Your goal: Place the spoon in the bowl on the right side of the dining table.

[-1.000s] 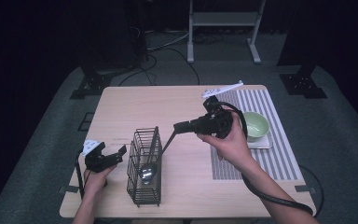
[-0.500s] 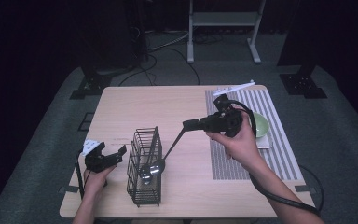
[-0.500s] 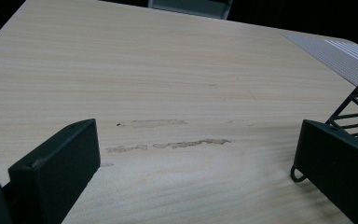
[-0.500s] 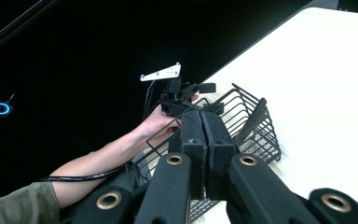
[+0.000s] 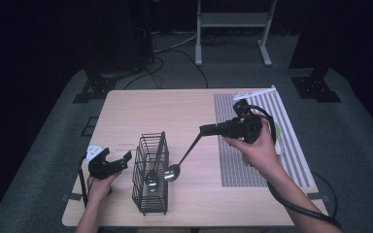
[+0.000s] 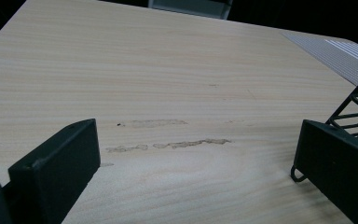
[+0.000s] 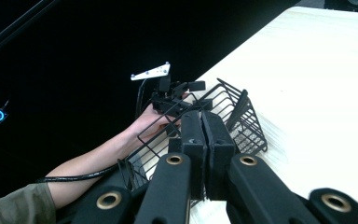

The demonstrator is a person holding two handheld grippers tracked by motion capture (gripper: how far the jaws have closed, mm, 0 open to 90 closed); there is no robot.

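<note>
Right gripper [image 5: 205,129], matte black, pinches a slender dark ladle handle; the ladle [image 5: 173,171], its bowl glossy metal, hangs beside the black wire basket [image 5: 149,174]. Left gripper [image 5: 118,162] rests spread apart on the pale wood-grain table [image 5: 175,107].

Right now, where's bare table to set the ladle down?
Free: the far-left tabletop behind the wire basket, and the wood strip between basket and striped mat. Crowded: the basket's left by the left gripper; the mat's far end holds the green bowl.
</note>
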